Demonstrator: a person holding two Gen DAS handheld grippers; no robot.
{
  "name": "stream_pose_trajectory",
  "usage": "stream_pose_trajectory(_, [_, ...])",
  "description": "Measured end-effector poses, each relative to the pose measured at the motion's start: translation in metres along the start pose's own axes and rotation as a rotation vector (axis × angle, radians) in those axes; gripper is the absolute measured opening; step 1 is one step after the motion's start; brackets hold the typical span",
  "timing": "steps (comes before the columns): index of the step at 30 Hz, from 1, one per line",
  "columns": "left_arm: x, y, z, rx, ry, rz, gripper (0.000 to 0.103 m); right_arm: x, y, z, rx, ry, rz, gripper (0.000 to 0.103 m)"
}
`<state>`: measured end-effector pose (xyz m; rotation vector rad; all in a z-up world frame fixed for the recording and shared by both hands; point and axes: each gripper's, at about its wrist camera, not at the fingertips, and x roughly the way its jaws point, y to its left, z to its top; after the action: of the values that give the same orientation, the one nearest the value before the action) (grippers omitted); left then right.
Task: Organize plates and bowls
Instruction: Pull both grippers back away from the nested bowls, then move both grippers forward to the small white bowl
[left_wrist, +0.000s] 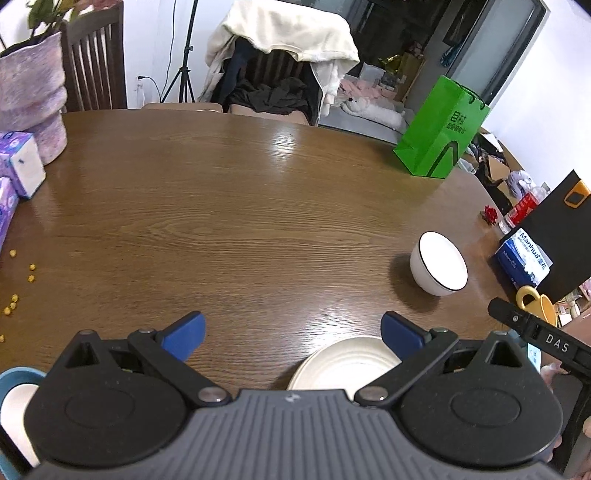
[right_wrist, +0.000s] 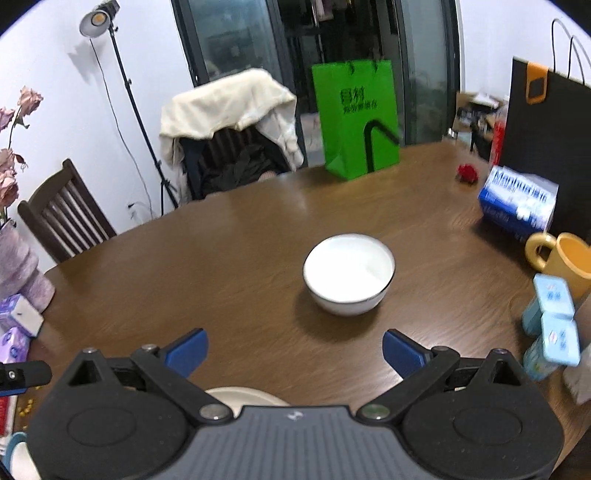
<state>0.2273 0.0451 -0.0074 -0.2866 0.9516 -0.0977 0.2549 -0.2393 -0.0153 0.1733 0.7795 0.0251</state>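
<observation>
From my feed I count one white bowl (right_wrist: 349, 275) with a dark rim, one cream plate (left_wrist: 343, 363), and one blue-rimmed dish (left_wrist: 14, 391) at the left edge. There is one green paper bag (right_wrist: 356, 118), one black bag (right_wrist: 546, 147), one yellow mug (right_wrist: 565, 258), one blue tissue pack (right_wrist: 517, 203) and two wooden chairs (right_wrist: 66, 218) (right_wrist: 236, 162).

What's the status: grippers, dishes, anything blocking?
Left gripper open, empty, plate just below it. Right gripper open, empty, facing the white bowl, not touching. Bare table between; yellow mug off to the right.
</observation>
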Motion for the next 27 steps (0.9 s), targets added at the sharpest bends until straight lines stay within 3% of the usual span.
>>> stream_pose_trajectory(6, [0.017, -0.024, 0.003, 0.014, 0.003, 0.008, 0.103, 0.008, -0.019, 0.006, -0.034, -0.034, -0.037, 0.101])
stream_pose_trajectory(27, [0.085, -0.113, 0.016, 0.002, -0.021, 0.024, 0.103, 0.067, -0.091, 0.035, -0.028, 0.059, 0.039, 0.101])
